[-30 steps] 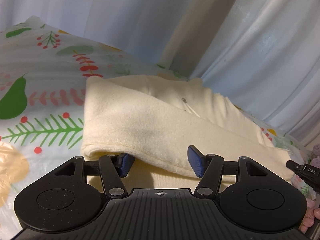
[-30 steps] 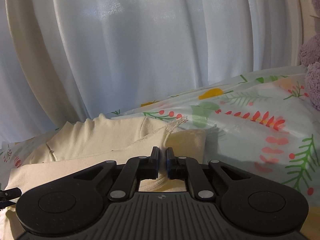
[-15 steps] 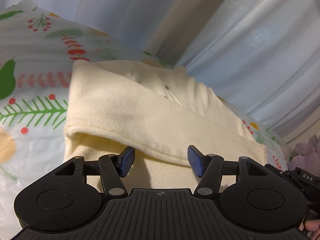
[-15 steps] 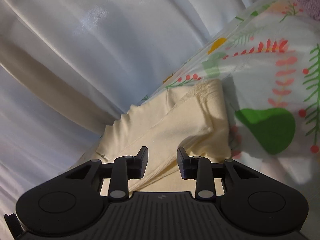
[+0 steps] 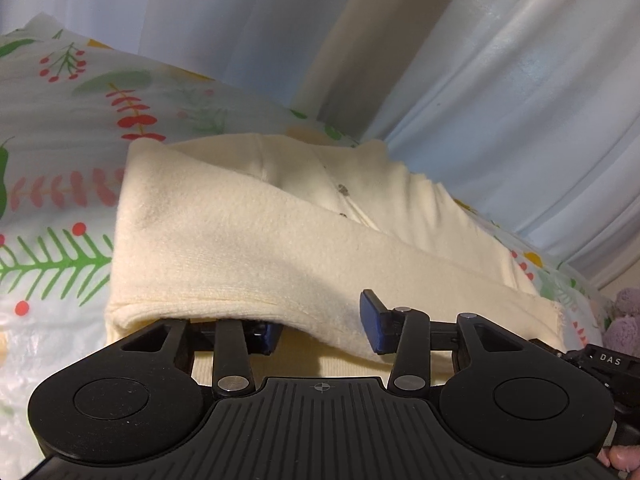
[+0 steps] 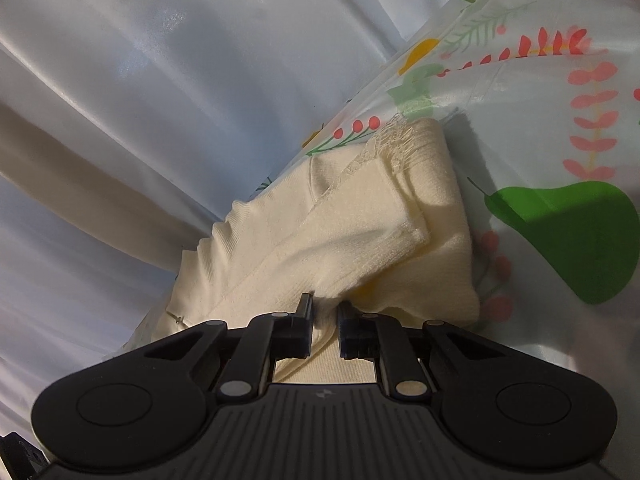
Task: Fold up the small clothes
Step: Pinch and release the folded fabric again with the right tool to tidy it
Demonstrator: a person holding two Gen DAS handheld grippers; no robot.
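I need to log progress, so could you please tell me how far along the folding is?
Done: the cream top lies on the printed sheet with one flap already folded across. In hand: the right tongs have just been closing on an edge; the left tongs, also closing, straddle the flap's hem. Left: the final fold.

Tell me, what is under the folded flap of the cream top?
Under the flap of the cream top sits one blue fingertip of the left tool, on a lower cream layer. The cover with leaves and berries lies beneath. Deeper inside the fold is hidden.
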